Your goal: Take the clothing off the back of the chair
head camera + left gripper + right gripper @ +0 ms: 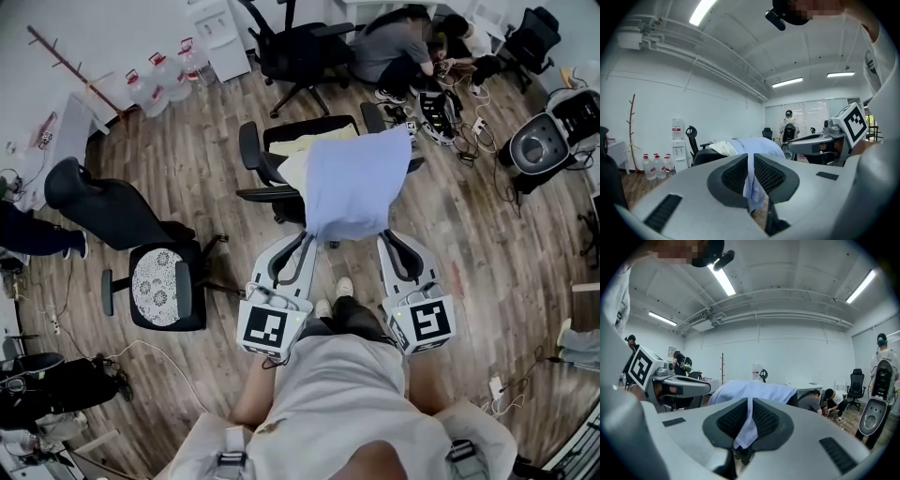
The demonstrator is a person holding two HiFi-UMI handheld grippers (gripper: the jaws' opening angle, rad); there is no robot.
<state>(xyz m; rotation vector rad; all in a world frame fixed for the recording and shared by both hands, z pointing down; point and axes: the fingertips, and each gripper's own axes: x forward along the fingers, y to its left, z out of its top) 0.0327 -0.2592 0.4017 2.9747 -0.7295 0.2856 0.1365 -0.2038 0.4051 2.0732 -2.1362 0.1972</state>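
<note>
A light blue garment (356, 183) hangs spread between a black office chair (251, 150) and my two grippers. Its far part lies over the chair, where a cream cloth (292, 147) also rests. In the head view my left gripper (307, 234) holds the garment's near left corner and my right gripper (384, 234) its near right corner. In the left gripper view the left gripper (751, 161) is shut on a fold of the blue cloth (751, 187). The right gripper view shows the right gripper (749, 406) shut on a pale fold (746, 432).
Another black chair with a patterned seat cushion (159, 286) stands at the left. Water bottles (159, 75) sit at the back left, a third black chair (300, 47) at the back. People (403, 47) crouch by cables at the back right, near a round machine (539, 145).
</note>
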